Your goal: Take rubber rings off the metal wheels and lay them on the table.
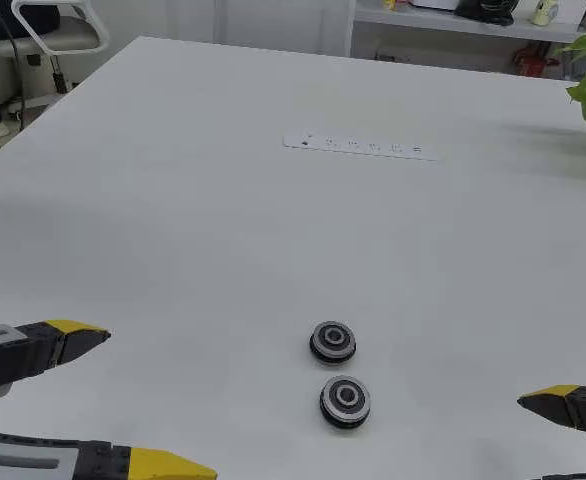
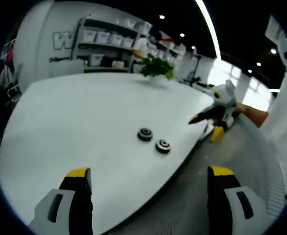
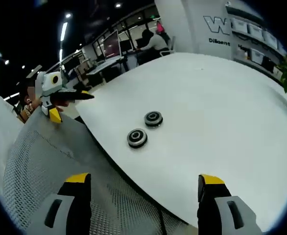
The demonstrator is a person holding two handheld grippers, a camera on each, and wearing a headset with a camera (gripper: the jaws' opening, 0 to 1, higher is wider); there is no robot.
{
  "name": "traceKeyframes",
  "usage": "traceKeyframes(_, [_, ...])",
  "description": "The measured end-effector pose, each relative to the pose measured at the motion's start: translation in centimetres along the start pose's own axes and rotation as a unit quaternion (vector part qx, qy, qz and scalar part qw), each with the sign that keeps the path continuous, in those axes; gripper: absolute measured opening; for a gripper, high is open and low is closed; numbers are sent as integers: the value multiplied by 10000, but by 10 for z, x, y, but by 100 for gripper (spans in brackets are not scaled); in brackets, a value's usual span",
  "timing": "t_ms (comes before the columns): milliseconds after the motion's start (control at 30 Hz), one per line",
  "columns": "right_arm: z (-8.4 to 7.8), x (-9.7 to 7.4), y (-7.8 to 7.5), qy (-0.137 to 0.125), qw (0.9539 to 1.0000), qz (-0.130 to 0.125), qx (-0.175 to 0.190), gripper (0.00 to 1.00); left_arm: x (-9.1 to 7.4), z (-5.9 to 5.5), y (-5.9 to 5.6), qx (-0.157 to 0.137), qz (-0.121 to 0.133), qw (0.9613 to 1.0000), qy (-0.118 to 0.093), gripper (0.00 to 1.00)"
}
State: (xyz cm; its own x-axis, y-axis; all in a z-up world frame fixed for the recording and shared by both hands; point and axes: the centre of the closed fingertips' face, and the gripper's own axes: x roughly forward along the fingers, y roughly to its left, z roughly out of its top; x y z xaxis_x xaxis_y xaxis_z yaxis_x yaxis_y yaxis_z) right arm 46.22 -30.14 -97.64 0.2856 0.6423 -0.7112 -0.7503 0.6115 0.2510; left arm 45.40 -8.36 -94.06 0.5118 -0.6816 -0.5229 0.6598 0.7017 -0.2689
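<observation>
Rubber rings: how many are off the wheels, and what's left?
None done: the far wheel and near wheel both wear their black rings, and no loose ring lies on the table. Nothing in hand: left gripper and right gripper are open, short of the wheels. Both rings remain.

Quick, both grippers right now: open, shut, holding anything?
Left gripper: open, holding nothing.
Right gripper: open, holding nothing.
</observation>
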Motion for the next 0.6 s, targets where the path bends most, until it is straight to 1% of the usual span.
traceKeyframes(600, [0, 0, 0, -5, 10000, -5, 28, 85, 0, 0, 1, -42, -1, 10000, -22, 100])
